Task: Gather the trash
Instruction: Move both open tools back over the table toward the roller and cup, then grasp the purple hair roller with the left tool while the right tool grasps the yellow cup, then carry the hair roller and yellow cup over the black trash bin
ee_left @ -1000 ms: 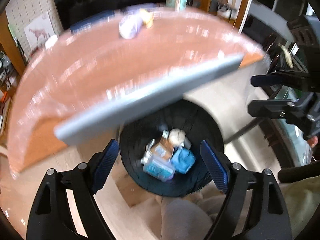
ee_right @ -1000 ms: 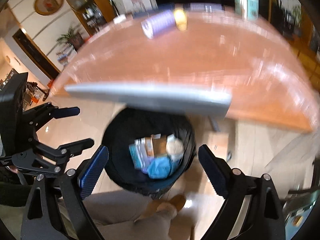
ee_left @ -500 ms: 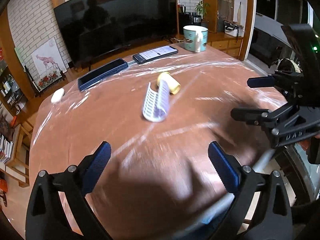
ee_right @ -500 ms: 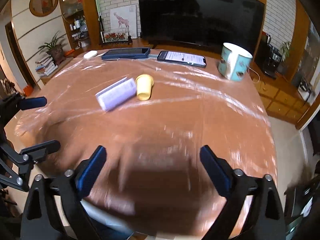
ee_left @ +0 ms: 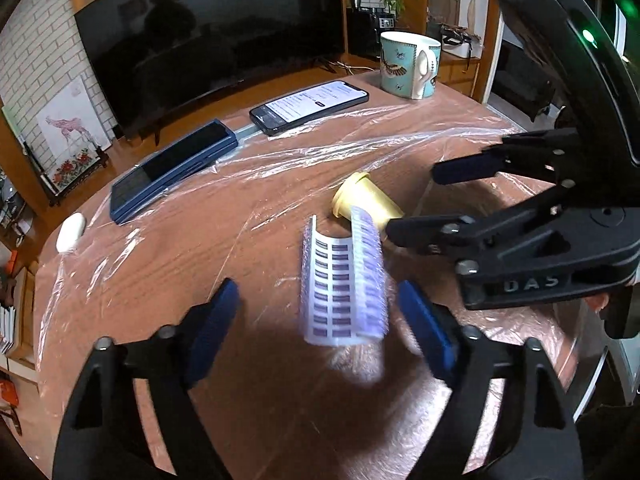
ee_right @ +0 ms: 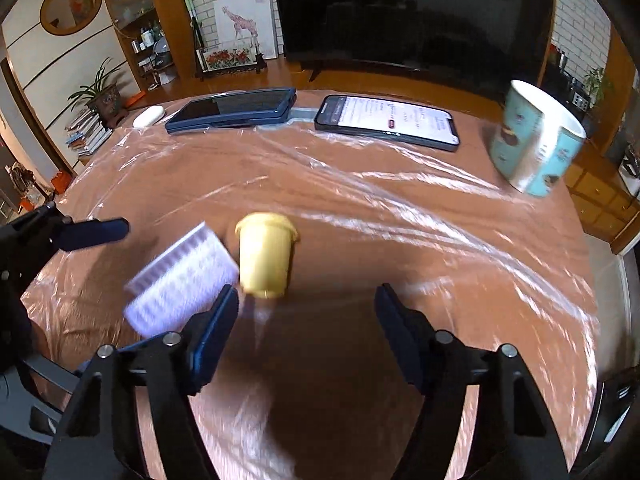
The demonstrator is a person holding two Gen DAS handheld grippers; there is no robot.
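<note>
The left tool (ee_left: 318, 316) hovers with its pads spread apart on either side of a curled white sheet of purple-printed labels (ee_left: 344, 288), which lies toward the near edge of the round brown surface (ee_left: 192, 240) under clear plastic wrap. Just beside that sheet, on its right, a small yellow plastic cup (ee_right: 265, 254) lies tipped on its side; the right tool (ee_right: 307, 320) hangs over it with its pads also apart, holding nothing. Judging by this, two pieces of trash are left to pick up, and neither is gripped yet. No bin shows in either view. Along the far edge sit a white case (ee_right: 149, 116), a dark blue phone (ee_right: 234, 110), a lit black phone (ee_right: 386, 122) and a turquoise ceramic mug (ee_right: 536, 140), whose inside cannot be seen.
</note>
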